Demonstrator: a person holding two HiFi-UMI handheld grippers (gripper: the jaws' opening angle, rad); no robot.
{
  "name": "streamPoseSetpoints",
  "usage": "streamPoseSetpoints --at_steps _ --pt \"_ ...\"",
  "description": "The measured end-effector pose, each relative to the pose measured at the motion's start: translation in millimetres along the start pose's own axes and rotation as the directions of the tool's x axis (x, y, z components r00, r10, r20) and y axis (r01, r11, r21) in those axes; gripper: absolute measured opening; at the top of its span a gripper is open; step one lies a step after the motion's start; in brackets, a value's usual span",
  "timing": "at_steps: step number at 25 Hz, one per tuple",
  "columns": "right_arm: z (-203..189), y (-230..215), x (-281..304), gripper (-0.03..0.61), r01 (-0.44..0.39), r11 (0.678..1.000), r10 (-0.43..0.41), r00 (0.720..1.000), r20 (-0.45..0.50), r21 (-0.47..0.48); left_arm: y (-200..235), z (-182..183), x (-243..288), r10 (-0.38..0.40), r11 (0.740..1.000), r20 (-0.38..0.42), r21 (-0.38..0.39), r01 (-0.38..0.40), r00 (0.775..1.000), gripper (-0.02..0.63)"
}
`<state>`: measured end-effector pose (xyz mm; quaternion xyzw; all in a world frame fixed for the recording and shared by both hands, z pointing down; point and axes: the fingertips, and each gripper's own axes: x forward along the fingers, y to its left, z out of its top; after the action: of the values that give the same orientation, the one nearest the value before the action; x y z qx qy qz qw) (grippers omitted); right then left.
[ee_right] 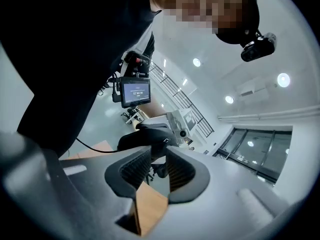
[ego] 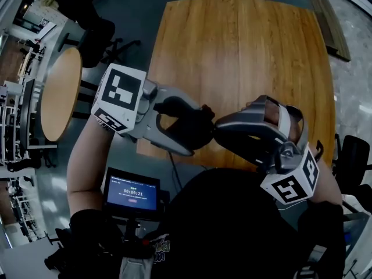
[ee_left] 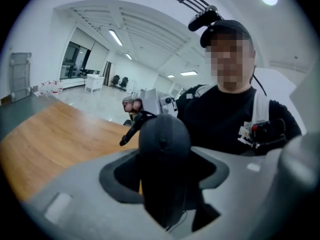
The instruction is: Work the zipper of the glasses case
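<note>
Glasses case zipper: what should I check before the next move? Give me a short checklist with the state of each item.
1. Glasses case clamped between the left gripper jaws: ok.
2. Right gripper brought up to the end of the case: ok, its tips meet the case in the head view.
3. Right jaws closed on the zipper pull: cannot tell. They are nearly together at the case, but the grip itself does not show.
4. Case held up off the table: ok.
5. How far the zipper has run: cannot tell, since the zipper line is not visible.
</note>
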<state>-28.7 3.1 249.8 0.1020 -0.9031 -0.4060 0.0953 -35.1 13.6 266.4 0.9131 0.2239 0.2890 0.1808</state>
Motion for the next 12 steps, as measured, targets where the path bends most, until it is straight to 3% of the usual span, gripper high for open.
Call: streamPoseSetpoints --at_steps 5,12 --pt "9 0 -11 0.034 0.010 1.000 -0.010 1.000 0.003 0.010 -6 -3 12 -0.056 0.998 0.015 -0.017 0.056 0.998 0.267" --pt "6 2 -16 0.053 -0.026 0.999 0.027 0.999 -0.038 0.028 -7 -2 21 -0.132 0.990 0.071 -0.039 0.135 0.989 0.267"
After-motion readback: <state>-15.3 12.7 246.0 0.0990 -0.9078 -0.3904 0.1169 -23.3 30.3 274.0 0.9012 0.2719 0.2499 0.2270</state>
